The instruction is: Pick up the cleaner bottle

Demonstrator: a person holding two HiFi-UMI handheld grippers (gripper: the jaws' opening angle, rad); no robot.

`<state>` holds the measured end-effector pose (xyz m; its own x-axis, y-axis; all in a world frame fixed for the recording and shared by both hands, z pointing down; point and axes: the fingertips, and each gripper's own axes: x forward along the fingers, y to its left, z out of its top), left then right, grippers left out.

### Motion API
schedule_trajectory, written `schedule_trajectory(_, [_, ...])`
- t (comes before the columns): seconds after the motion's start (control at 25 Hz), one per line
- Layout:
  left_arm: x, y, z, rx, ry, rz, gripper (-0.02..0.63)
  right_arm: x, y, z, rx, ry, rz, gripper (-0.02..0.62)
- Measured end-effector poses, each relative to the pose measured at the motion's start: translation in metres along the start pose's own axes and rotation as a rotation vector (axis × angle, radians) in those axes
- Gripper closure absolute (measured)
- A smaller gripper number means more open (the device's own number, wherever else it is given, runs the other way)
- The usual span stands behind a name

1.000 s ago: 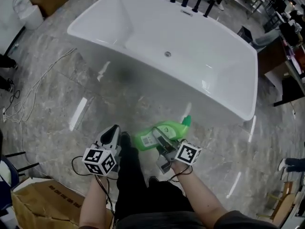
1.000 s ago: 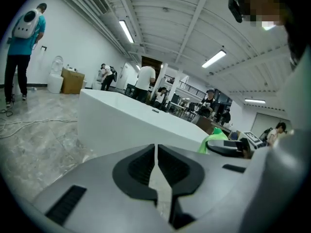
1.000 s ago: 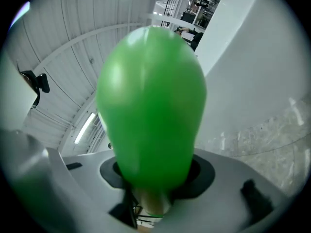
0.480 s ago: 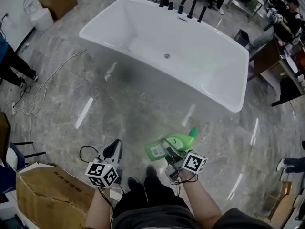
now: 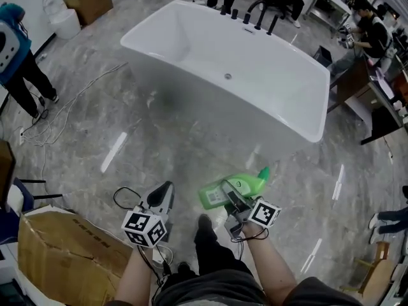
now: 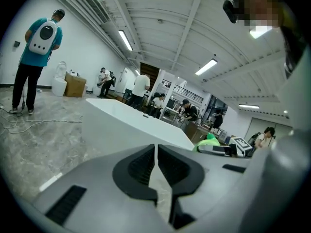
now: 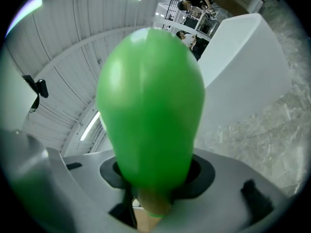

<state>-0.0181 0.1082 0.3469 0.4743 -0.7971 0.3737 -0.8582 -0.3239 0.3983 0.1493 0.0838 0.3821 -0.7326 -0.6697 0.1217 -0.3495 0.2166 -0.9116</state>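
White bathtub point(image 5: 255, 88) ahead on marble floor point(image 5: 159, 145), cardboard box point(image 5: 57, 250) at left. Right gripper point(image 5: 228, 195) fingers grasp a green bottle point(image 5: 245, 183); left gripper point(image 5: 164, 193) fingers are clenched together.

The cleaner bottle point(image 5: 239, 185) is bright green with a paler label. The left hand-held gripper point(image 5: 164, 193) and right hand-held gripper point(image 5: 224, 190) are grey, with black-and-white square-marked cubes. The bathtub point(image 5: 268, 88) is white, the floor point(image 5: 83, 126) grey-marbled, and the cardboard box point(image 5: 57, 254) brown.
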Motion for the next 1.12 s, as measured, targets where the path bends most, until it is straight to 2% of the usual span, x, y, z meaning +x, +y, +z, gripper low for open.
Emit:
schedule_trajectory(0.16, [-0.047,-0.005,-0.018,-0.01,-0.009,-0.001,0.577,-0.016,0.029,-0.033,-0.015,-0.007,0.005,0.402])
schedule_trajectory(0.4, [-0.123,-0.016,-0.041,-0.016,-0.04,0.015,0.577,-0.042,0.06,-0.095,-0.063,0.062,0.01,0.402])
schedule_trajectory(0.64, [-0.184,-0.027,-0.064,-0.011,-0.04,0.027,0.577,-0.07,0.097,-0.147,0.027,0.02,0.064,0.402])
schedule_trajectory(0.84, [-0.225,-0.042,-0.083,-0.012,-0.039,0.015,0.577,-0.096,0.113,-0.189,0.059,0.021,0.069,0.402])
schedule_trajectory(1.12, [-0.257,-0.065,-0.109,0.013,-0.02,-0.017,0.577,-0.13,0.131,-0.216,0.076,-0.016,0.094,0.402])
